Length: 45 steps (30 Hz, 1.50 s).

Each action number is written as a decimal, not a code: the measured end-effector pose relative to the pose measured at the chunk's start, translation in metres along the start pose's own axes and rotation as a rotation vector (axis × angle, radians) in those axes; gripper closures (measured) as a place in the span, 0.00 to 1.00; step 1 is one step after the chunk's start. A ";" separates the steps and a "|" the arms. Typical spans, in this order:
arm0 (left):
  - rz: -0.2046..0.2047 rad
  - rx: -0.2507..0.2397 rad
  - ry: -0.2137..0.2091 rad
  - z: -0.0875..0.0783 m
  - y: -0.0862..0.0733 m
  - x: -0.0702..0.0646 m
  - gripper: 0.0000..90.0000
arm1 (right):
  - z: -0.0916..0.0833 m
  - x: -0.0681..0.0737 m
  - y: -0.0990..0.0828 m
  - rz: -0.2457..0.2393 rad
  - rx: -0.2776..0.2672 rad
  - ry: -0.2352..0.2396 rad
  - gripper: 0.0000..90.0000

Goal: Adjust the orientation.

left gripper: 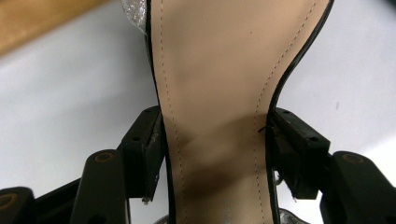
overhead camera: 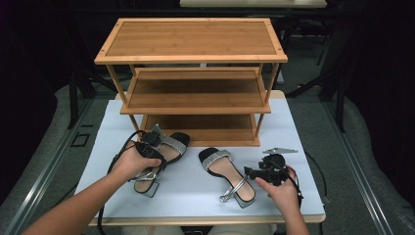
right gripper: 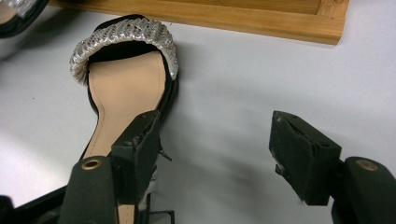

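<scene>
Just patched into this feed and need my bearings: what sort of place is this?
Probably a recording or test workstation, not a home. A white-topped table stands in a dark room, bearing a three-tier bamboo shoe rack and two black heeled sandals with silver straps.

No readable text, label, brand, number or sign anywhere: none on sandals, rack, table or grippers.

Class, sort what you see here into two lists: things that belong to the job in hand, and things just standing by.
In the job:
- left sandal, its waist between the left tool's jaws
- left tool
- wooden shoe rack, probably where it goes

Standing by:
- right sandal, flat on the white table top
- right tool, open beside it
</scene>
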<state>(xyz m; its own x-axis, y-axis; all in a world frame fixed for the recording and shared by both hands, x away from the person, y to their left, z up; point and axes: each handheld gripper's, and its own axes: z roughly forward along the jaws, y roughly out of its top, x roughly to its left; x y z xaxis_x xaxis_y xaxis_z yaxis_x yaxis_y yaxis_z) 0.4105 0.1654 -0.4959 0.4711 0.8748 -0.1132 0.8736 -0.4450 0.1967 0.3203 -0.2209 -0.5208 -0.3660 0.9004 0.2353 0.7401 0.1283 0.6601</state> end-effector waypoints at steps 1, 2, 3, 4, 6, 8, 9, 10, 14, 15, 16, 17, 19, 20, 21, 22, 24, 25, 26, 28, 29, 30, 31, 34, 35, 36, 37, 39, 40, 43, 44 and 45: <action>-0.009 -0.006 -0.002 0.001 0.005 0.000 0.45 | 0.000 0.000 0.000 -0.003 -0.002 0.000 0.37; -0.015 -0.008 0.001 0.002 0.007 0.000 0.45 | 0.000 -0.001 0.000 -0.002 -0.002 0.001 0.37; -0.021 -0.011 0.001 0.004 0.011 0.000 0.45 | 0.000 -0.001 0.000 -0.001 -0.002 0.000 0.37; -0.026 -0.014 0.002 0.005 0.015 -0.001 0.45 | 0.001 -0.001 0.000 0.000 -0.008 0.003 0.37; -0.033 -0.019 0.009 0.009 0.021 -0.002 0.45 | 0.001 -0.002 0.000 0.000 -0.002 0.002 0.37; -0.038 -0.021 0.022 0.012 0.026 -0.003 0.45 | 0.001 -0.002 -0.001 0.005 0.000 0.000 0.37; -0.052 -0.024 0.025 0.013 0.029 -0.003 0.45 | 0.001 -0.002 -0.001 0.006 0.000 0.000 0.37; -0.062 -0.032 0.029 0.015 0.030 -0.003 0.45 | 0.001 -0.003 -0.001 0.005 0.001 0.000 0.37; -0.075 -0.019 0.048 0.022 0.035 -0.002 0.44 | 0.001 -0.003 -0.001 0.007 0.003 0.003 0.37; 0.013 -0.022 0.061 0.021 0.037 0.003 0.44 | 0.000 -0.003 -0.001 0.007 0.003 0.003 0.37; 0.130 -0.015 0.063 0.020 0.040 0.011 0.44 | 0.000 -0.003 -0.001 0.006 0.003 0.003 0.37; 0.127 -0.015 0.063 0.020 0.040 0.010 0.44 | 0.001 -0.003 -0.001 0.007 0.003 0.003 0.37; -0.031 -0.032 0.058 0.022 0.035 -0.001 0.44 | 0.001 -0.004 -0.001 0.005 0.003 0.005 0.37; -0.072 -0.043 0.053 0.022 0.033 -0.003 0.44 | 0.001 -0.003 -0.001 0.004 0.003 0.006 0.37; -0.076 -0.046 0.045 0.022 0.033 -0.002 0.44 | 0.001 -0.003 -0.001 0.004 0.002 0.004 0.37; -0.076 -0.052 0.040 0.022 0.032 -0.001 0.44 | 0.001 -0.003 -0.001 0.004 0.002 0.001 0.37; -0.071 -0.050 0.029 0.021 0.032 0.000 0.44 | 0.001 -0.003 -0.001 0.005 0.002 0.002 0.37; -0.070 -0.049 0.024 0.021 0.032 0.001 0.43 | 0.001 -0.003 -0.001 0.004 0.002 0.002 0.37; -0.081 -0.048 0.012 0.020 0.032 0.000 0.43 | 0.001 -0.003 -0.001 0.004 0.002 0.001 0.37; -0.078 -0.050 -0.011 0.016 0.033 0.003 0.43 | 0.001 -0.003 -0.001 0.005 0.001 -0.004 0.37; 0.094 -0.047 -0.012 0.012 0.036 0.017 0.42 | 0.001 -0.003 -0.001 0.006 0.002 -0.004 0.37; -0.065 -0.053 -0.030 0.011 0.032 0.006 0.40 | 0.002 -0.003 -0.001 0.007 -0.003 -0.006 0.37; -0.084 -0.056 -0.032 0.008 0.030 0.006 0.40 | 0.002 -0.003 -0.001 0.006 -0.003 -0.006 0.37; -0.073 -0.090 -0.071 -0.007 0.024 0.007 0.40 | 0.002 -0.003 -0.002 0.006 -0.003 -0.005 0.37; -0.060 -0.112 -0.073 -0.015 0.021 0.009 0.40 | 0.002 -0.004 -0.002 0.007 -0.003 -0.006 0.37; -0.052 -0.122 -0.081 -0.021 0.018 0.009 0.40 | 0.002 -0.004 -0.002 0.009 -0.007 -0.007 0.37; -0.029 -0.133 -0.078 -0.031 0.013 0.010 0.41 | 0.002 -0.004 -0.002 0.009 -0.006 -0.006 0.37; -0.012 -0.163 -0.081 -0.045 0.004 0.010 0.41 | 0.002 -0.003 -0.002 0.005 -0.002 -0.007 0.37; 0.006 -0.180 -0.087 -0.052 -0.001 0.011 0.42 | 0.002 -0.003 -0.002 0.006 -0.001 -0.008 0.37; 0.028 -0.229 -0.104 -0.072 -0.021 0.014 0.44 | 0.001 -0.003 -0.001 0.005 0.005 0.001 0.37; 0.042 -0.239 -0.099 -0.077 -0.028 0.015 0.46 | 0.001 -0.003 -0.001 0.005 0.004 -0.003 0.37; 0.062 -0.242 -0.097 -0.082 -0.034 0.016 0.47 | 0.001 -0.003 -0.001 0.006 0.003 -0.008 0.37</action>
<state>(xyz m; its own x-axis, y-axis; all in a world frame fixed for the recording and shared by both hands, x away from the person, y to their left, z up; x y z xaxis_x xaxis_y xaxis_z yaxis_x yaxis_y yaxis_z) 0.3779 0.2101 -0.4249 0.5421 0.8198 -0.1845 0.7939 -0.4277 0.4323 0.3212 -0.2230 -0.5229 -0.3573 0.9043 0.2337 0.7441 0.1244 0.6564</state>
